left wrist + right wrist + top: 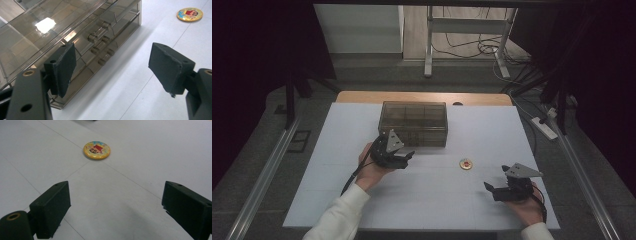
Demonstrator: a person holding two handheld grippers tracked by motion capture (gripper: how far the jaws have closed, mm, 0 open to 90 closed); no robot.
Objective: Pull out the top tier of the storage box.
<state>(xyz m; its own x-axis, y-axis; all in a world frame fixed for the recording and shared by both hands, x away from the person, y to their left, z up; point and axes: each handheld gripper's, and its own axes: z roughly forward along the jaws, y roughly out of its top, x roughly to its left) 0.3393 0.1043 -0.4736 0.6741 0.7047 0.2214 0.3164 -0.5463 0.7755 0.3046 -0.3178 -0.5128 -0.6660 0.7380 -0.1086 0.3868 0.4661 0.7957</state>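
The badge [97,150] lies ahead of the right claw [115,207], whose jaws gape wide, empty.

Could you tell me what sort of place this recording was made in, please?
Probably a lab or recording workspace rather than a home: a white-covered table framed by dark curtains, metal rails along both sides, and loose cables and a power strip on the grey floor beyond.

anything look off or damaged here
Little stands out. The right pad of the left tongs has a frayed, chipped lower corner, visible in the left gripper view. The drawer box sits square with its drawers closed, and the badge lies flat on the mat, untouched.
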